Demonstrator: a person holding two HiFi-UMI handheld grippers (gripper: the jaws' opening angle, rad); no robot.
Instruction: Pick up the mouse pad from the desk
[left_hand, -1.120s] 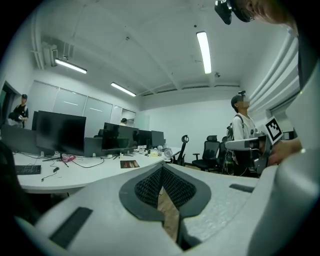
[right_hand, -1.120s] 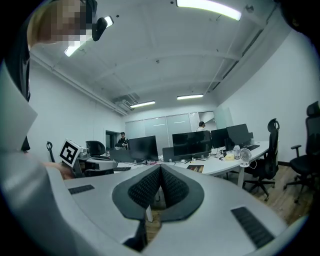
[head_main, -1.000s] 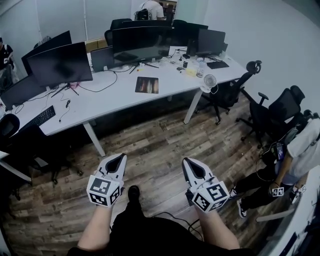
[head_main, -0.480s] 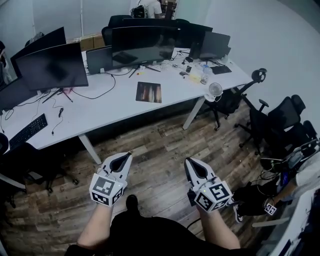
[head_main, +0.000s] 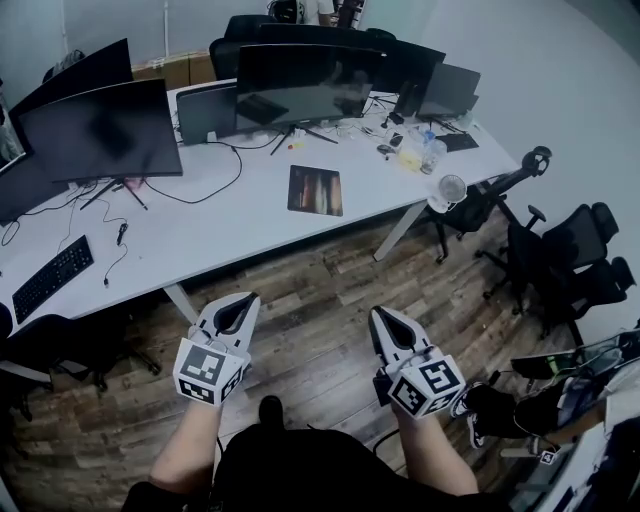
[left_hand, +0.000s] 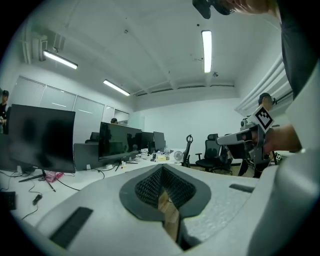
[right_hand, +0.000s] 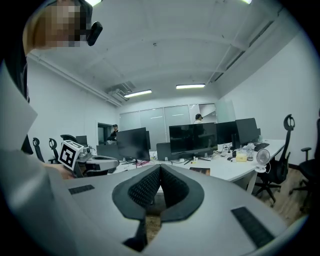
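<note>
Desk (head_main: 225, 228) looms nearer — print on mouse pad (head_main: 315, 190) (dark) unreadable.

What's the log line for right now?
left tongs: shut, empty | right tongs: shut, empty | mouse pad: on desk, untouched

Cool, even light falls from ceiling strips (left_hand: 206, 50) high above the left tongs (head_main: 238, 312) and right tongs (head_main: 386, 325); shadows are soft. Fisheye bending curves the edges, corners go black, and the near tong bodies blur.
</note>
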